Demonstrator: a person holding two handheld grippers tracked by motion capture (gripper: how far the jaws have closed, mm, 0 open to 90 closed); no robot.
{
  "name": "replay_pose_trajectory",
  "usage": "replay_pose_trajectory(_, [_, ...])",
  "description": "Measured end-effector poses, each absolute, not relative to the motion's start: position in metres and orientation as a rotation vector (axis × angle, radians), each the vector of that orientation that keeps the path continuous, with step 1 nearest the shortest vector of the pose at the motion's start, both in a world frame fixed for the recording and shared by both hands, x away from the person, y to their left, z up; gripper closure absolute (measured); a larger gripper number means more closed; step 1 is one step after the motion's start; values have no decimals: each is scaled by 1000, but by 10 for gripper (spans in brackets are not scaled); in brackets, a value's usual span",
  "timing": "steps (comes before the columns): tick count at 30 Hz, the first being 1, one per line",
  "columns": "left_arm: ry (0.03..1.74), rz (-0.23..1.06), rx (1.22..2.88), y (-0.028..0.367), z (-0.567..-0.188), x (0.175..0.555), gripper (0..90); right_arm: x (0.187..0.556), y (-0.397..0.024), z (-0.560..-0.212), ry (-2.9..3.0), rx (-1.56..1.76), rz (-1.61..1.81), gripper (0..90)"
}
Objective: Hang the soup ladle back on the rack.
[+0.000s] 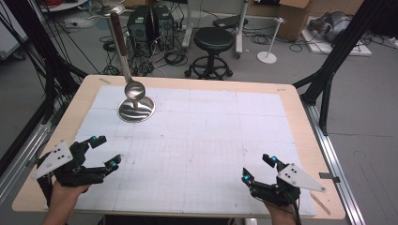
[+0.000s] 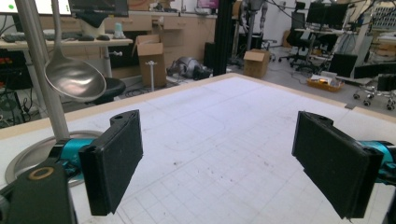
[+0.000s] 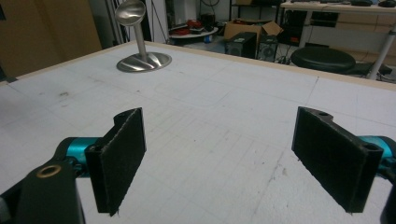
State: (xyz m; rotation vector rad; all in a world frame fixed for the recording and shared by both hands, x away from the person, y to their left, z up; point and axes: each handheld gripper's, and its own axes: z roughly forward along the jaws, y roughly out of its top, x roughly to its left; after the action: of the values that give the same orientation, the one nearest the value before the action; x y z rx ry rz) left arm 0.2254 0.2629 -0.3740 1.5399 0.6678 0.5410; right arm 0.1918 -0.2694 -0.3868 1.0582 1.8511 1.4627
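A steel stand with a round base (image 1: 136, 108) rises at the table's far left, and a ladle (image 1: 134, 89) with a dark wooden handle hangs beside its post. The ladle bowl (image 2: 74, 80) appears up close beside the post, and in the right gripper view the ladle (image 3: 130, 12) and stand base (image 3: 144, 61) sit far off. My left gripper (image 1: 105, 152) rests open at the near left, jaws wide apart with bare mat between them (image 2: 219, 161). My right gripper (image 1: 259, 169) stands open at the near right, nothing between its jaws (image 3: 219, 161).
A white gridded mat (image 1: 197, 140) covers the wooden table (image 1: 305, 136). Beyond the far edge stand a black stool (image 1: 213, 44), computer towers (image 1: 150, 23), cables and a small white stand (image 1: 268, 51). Black frame posts flank the table.
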Motion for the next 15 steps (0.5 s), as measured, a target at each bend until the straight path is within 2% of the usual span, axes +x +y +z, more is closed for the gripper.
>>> replay_pose_trajectory(15, [675, 517, 1557, 259, -378, 224, 166, 192, -266, -389, 1869, 1056, 1465, 162])
